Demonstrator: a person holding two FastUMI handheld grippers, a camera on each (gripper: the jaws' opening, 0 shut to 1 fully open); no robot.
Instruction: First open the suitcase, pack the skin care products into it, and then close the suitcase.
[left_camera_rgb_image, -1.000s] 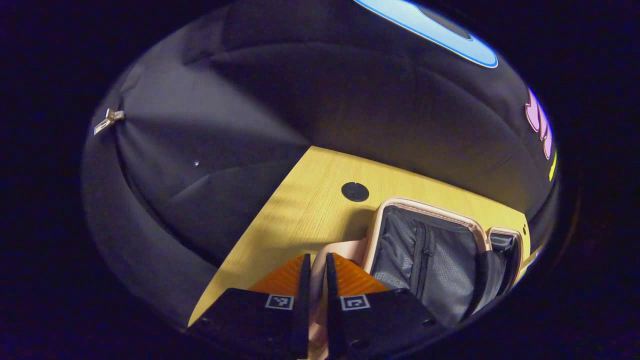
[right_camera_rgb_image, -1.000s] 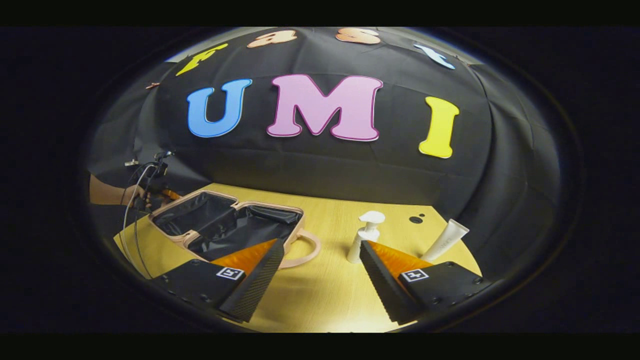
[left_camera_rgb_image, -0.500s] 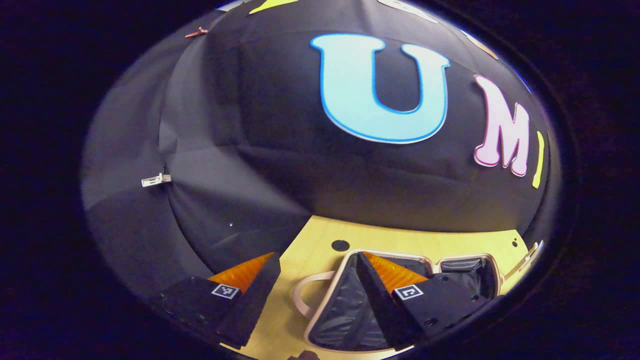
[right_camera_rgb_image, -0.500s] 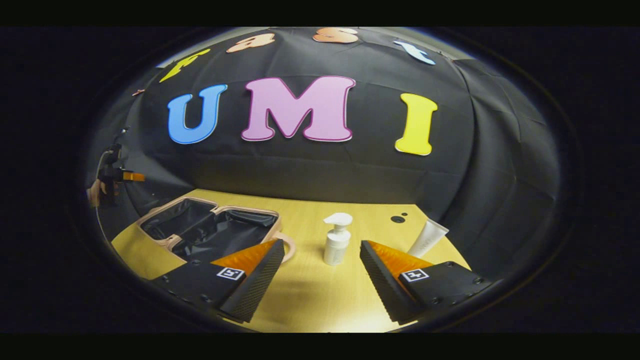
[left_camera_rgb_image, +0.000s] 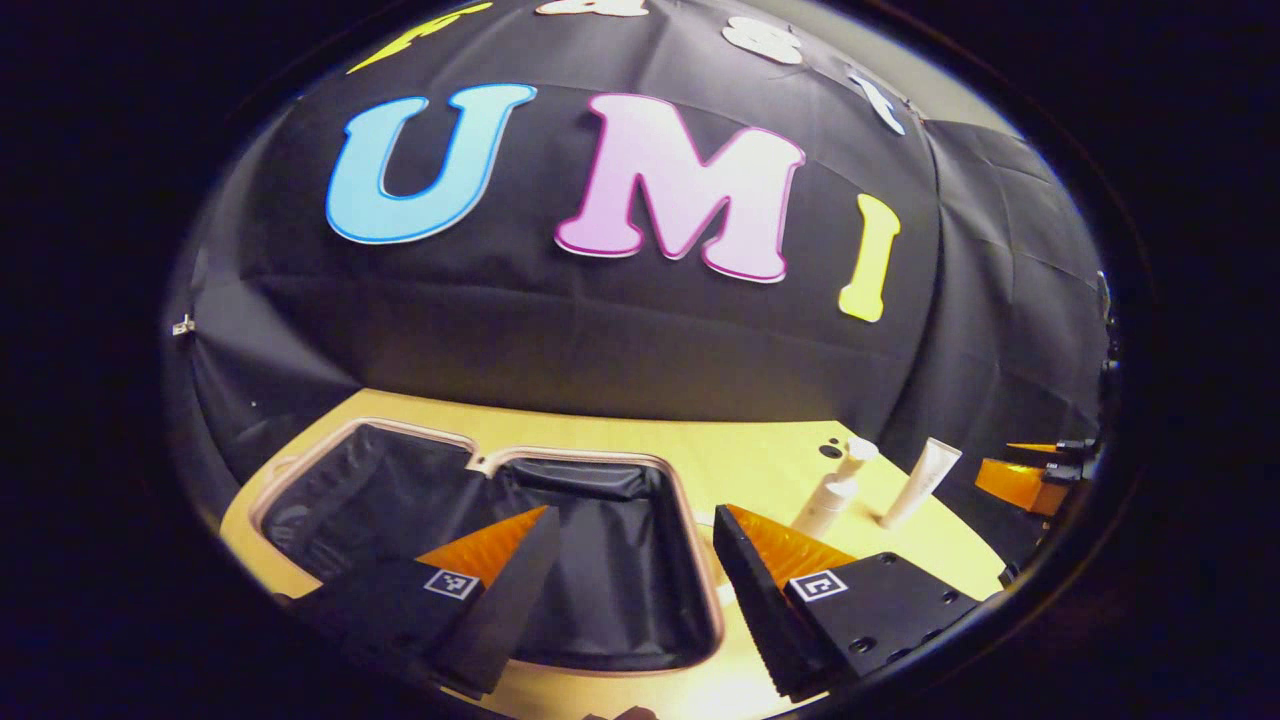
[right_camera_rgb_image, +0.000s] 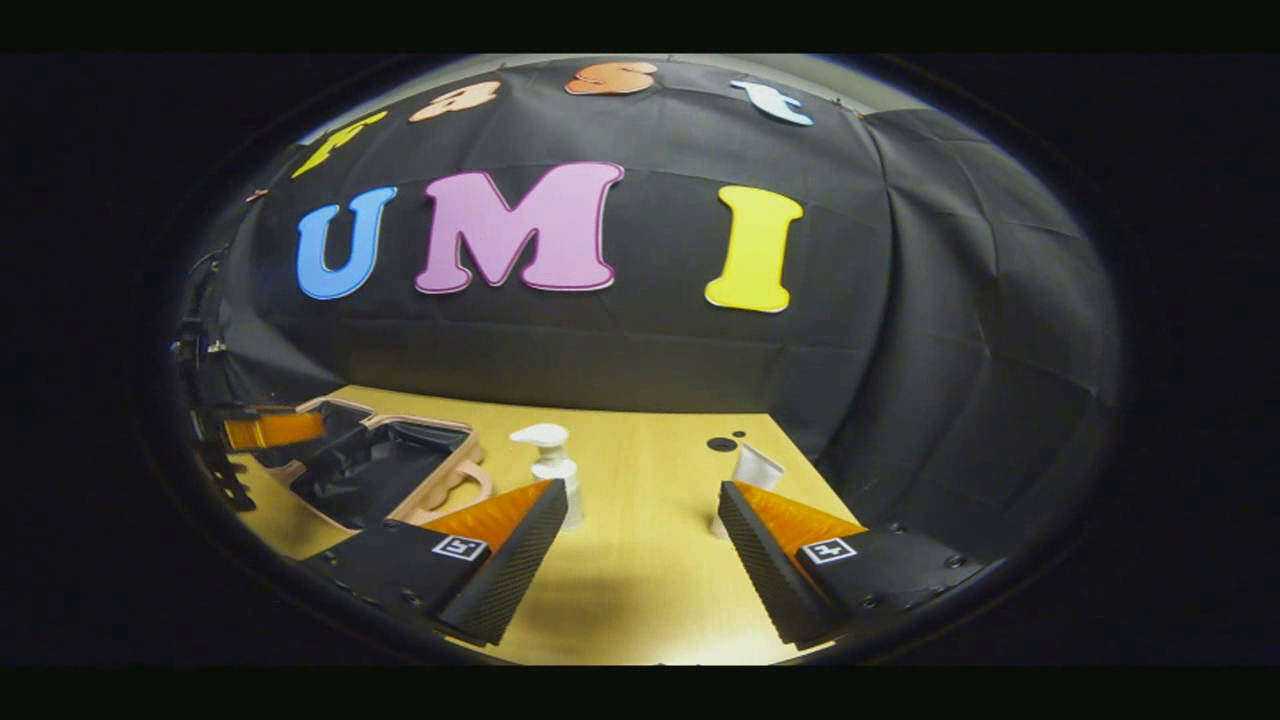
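Both grippers have swung to the right since a second ago. Left gripper (left_camera_rgb_image: 630, 560) hangs with fingers apart over the open suitcase (left_camera_rgb_image: 600, 560), pink-rimmed with black fabric lining. Right gripper (right_camera_rgb_image: 632, 545), also spread, faces the white pump bottle (right_camera_rgb_image: 550, 470) and the tapered tube (right_camera_rgb_image: 750, 475) on the wooden table (right_camera_rgb_image: 640, 580).

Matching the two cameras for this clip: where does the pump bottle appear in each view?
Left gripper view: the pump bottle stands right of centre on the table, right of the open suitcase, with the tube just to its right.
Right gripper view: the pump bottle stands left of centre, partly behind that gripper's own finger.
Shared landmark: the suitcase, to the bottle's left in both.
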